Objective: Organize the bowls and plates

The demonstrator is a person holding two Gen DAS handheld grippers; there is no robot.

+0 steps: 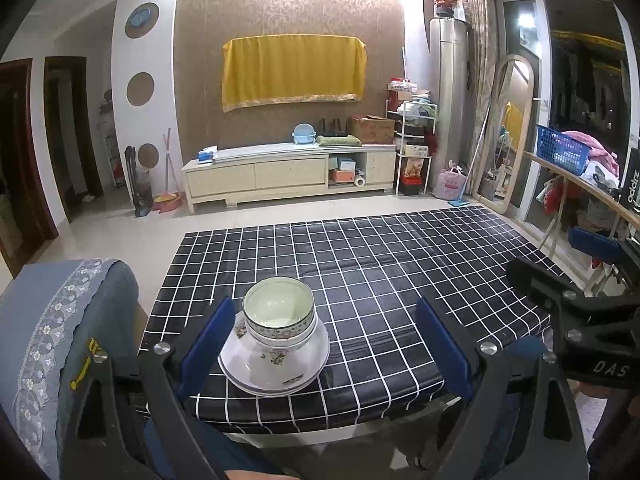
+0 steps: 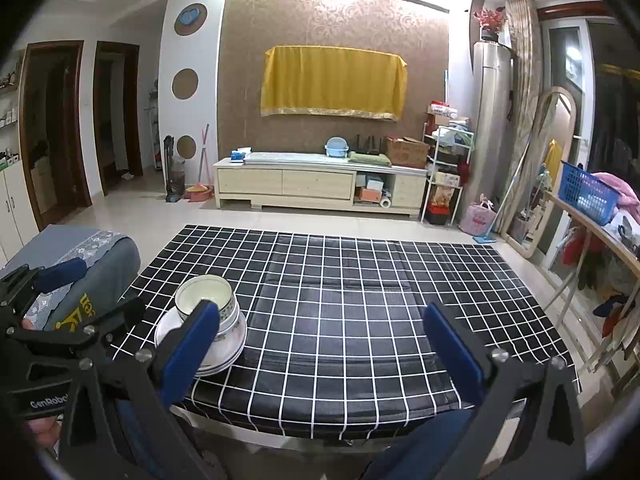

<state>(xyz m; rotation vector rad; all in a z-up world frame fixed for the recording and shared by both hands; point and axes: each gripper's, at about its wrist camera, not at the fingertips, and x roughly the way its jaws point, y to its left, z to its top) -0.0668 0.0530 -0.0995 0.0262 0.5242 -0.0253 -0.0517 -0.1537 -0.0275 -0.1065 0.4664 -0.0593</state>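
A stack of white floral plates (image 1: 276,368) carries nested bowls (image 1: 279,312) near the front left corner of the table (image 1: 400,272), which wears a black cloth with a white grid. My left gripper (image 1: 324,344) is open in front of the stack; its left finger stands beside the plates and nothing is between the pads. In the right wrist view the same plates (image 2: 208,344) and bowls (image 2: 206,300) lie at the left, partly hidden by my right gripper's left finger. My right gripper (image 2: 320,352) is open over bare cloth.
A chair with a blue-grey lace-trimmed cover (image 1: 60,320) stands left of the table. A side table with a blue basket (image 2: 586,192) runs along the right. Behind the table lies tiled floor (image 2: 280,216), then a cream TV cabinet (image 2: 320,184).
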